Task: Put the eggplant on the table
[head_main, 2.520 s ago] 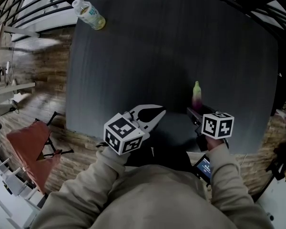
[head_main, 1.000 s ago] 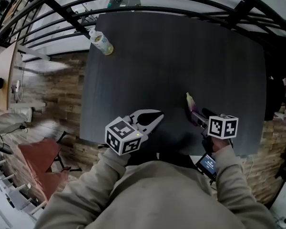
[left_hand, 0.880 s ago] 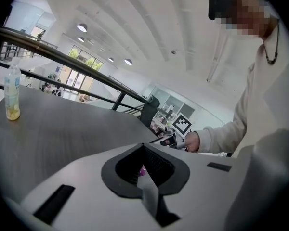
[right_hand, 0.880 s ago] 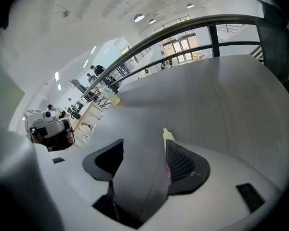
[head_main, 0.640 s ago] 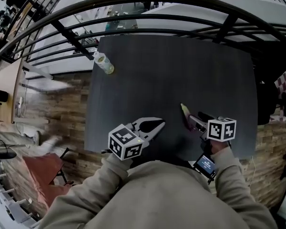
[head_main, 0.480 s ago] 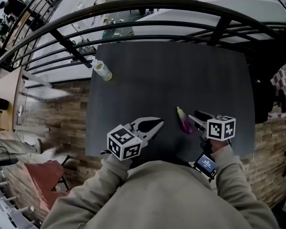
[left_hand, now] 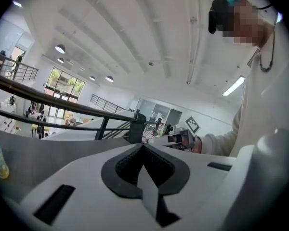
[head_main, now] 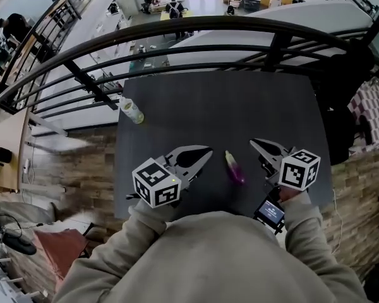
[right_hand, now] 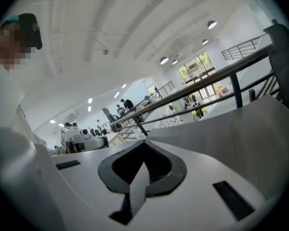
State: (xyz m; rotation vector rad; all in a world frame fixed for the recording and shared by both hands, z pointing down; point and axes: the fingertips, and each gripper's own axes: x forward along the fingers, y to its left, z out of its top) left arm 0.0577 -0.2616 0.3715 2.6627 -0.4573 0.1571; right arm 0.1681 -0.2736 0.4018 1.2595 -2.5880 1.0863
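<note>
- right gripper [head_main: 253, 142] jaws pressed together tip to tip, have just been closing, nothing between them; own view shows the same at the tips [right_hand: 145, 144]
- left gripper [head_main: 208, 151] jaws also closed on each other, empty; confirmed in its own view [left_hand: 143, 146]
- both grippers held up off the table [head_main: 215, 100], tips pointing away from the person, roughly level with each other
- eggplant [head_main: 234, 168] lies flat on the dark table top between the two grippers, touched by neither, green stem end away from the person, purple end toward them
- marker cube of left gripper [head_main: 156, 183] and marker cube of right gripper [head_main: 300, 168] sit behind the jaws, light sleeves behind those
- small lit screen [head_main: 269, 213] under the right wrist
- bottle [head_main: 131, 110] lying at the table's far left edge, well apart from the eggplant
- black railing [head_main: 177, 27] curves past the table's far side, lower floor visible beyond
</note>
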